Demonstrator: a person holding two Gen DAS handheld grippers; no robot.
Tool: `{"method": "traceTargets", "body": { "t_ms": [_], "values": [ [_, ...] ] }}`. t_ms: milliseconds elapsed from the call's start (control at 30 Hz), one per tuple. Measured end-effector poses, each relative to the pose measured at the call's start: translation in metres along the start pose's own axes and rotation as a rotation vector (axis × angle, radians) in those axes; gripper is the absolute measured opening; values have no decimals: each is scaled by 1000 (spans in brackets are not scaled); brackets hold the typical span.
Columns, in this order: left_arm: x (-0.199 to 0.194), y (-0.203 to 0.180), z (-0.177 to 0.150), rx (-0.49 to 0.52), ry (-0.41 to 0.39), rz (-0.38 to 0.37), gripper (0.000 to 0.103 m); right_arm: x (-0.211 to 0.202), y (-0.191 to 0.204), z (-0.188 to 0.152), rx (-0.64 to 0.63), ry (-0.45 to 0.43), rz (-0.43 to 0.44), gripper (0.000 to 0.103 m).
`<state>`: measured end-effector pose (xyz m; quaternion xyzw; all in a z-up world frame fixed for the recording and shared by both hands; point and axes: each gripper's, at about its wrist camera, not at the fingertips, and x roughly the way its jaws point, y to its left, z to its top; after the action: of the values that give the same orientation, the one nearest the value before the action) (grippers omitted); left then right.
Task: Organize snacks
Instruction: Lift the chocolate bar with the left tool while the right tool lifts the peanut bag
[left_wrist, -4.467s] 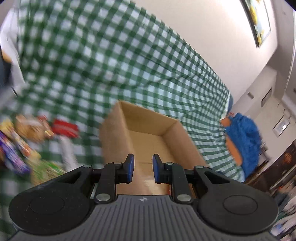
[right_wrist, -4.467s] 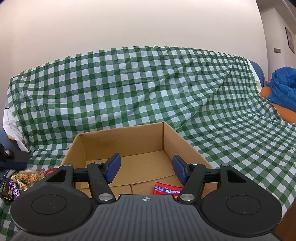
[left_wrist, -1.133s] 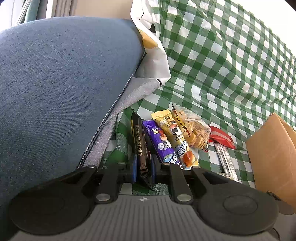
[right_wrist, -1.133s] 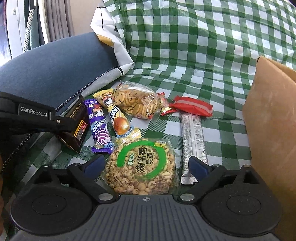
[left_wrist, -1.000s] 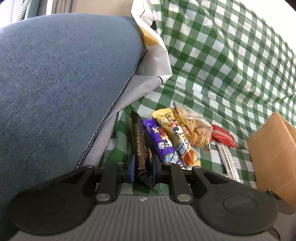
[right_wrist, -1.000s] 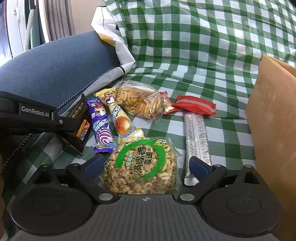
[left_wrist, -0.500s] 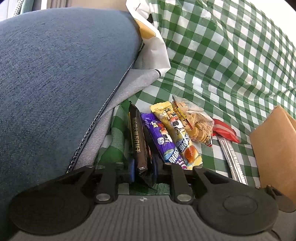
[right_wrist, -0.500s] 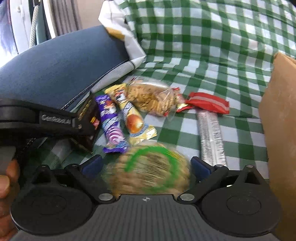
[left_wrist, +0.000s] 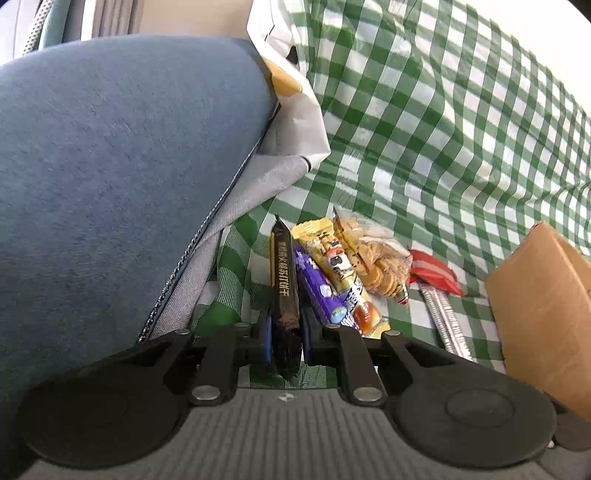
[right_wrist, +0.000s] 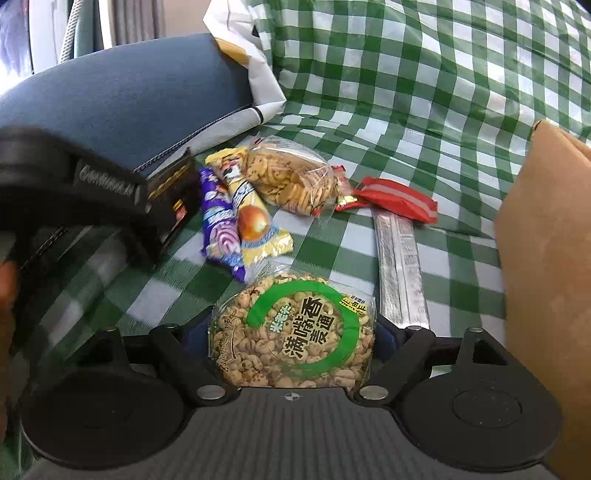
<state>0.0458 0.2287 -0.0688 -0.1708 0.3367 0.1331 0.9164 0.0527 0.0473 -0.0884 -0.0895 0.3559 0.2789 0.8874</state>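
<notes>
My left gripper (left_wrist: 284, 332) is shut on a dark brown snack bar (left_wrist: 283, 280), held on edge just above the green checked cloth (left_wrist: 424, 147). In the right wrist view that bar (right_wrist: 173, 192) sticks out past the left gripper's black fingers (right_wrist: 147, 218). My right gripper (right_wrist: 295, 339) is closing on a round clear pack of puffed grains with a green ring (right_wrist: 291, 325). Its pads touch both sides of the pack. The cardboard box (right_wrist: 546, 258) stands at the right.
Lying on the cloth are a purple bar (right_wrist: 218, 221), a yellow bar (right_wrist: 251, 221), a cookie bag (right_wrist: 291, 177), a red pack (right_wrist: 395, 199) and a silver stick (right_wrist: 400, 266). A blue cushion (left_wrist: 110, 166) and a white bag (right_wrist: 258, 74) close off the left.
The right jaws have drawn in from wide apart onto the round grain pack, which shifted and blurred on the way. The left gripper keeps its hold on the dark bar, nearly still.
</notes>
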Motion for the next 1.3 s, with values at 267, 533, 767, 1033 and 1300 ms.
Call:
{"method": "traceTargets", "body": {
  "t_ms": [267, 533, 767, 1033, 1300],
  "values": [
    [-21, 17, -4, -170, 64, -181, 16, -63, -7, -28, -38, 14, -10, 85],
    [-33, 12, -33, -270, 239, -298, 16, -109, -5, -60, -86, 51, 5, 85],
    [-45, -7, -64, -219, 350, -263, 17, -116, 6, -82, -120, 82, 41, 85],
    [-67, -21, -71, -107, 204, -150, 42, -112, 0, -94, -89, 146, 65, 87],
    [-55, -38, -77, -24, 209, -115, 59, -111, -8, -96, -64, 154, 72, 88]
  ]
}}
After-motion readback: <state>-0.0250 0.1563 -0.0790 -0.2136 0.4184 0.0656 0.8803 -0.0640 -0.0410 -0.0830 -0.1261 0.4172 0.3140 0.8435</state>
